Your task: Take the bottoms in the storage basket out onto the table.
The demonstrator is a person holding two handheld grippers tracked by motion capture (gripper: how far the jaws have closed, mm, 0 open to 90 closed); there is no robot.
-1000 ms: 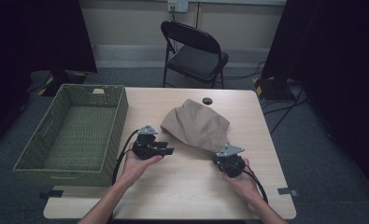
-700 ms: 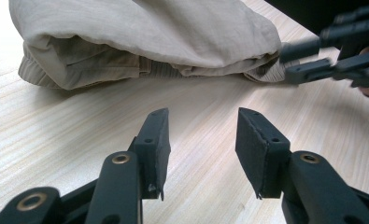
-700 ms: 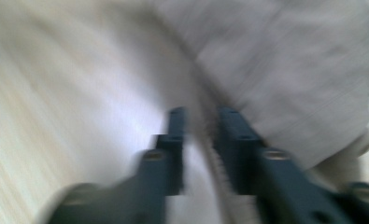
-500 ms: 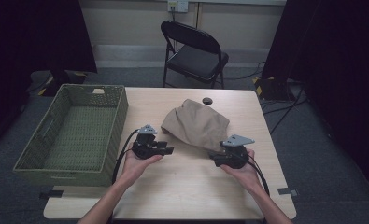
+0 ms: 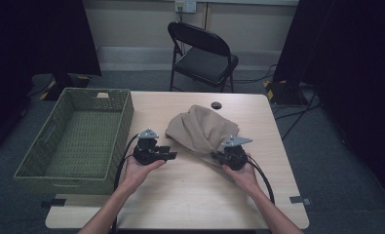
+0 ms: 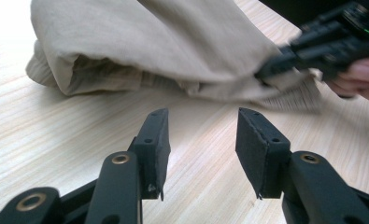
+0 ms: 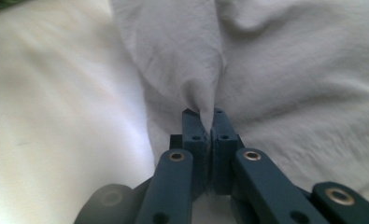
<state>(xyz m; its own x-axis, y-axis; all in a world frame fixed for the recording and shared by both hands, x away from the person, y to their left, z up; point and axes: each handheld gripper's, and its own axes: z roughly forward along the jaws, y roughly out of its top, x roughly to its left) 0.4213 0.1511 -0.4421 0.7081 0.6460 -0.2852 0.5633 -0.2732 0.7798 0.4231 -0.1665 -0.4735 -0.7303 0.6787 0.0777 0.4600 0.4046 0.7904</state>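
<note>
Tan cloth (image 5: 202,130): pinched at its near edge by right gripper (image 7: 203,122) (jaws just clamped together); left gripper (image 6: 202,140) agape, empty, on table (image 5: 190,195).

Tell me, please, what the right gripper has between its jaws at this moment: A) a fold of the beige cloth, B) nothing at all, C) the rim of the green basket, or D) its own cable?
A: in the right gripper view, the right gripper has its jaws pressed together on a fold of the beige cloth.
</note>
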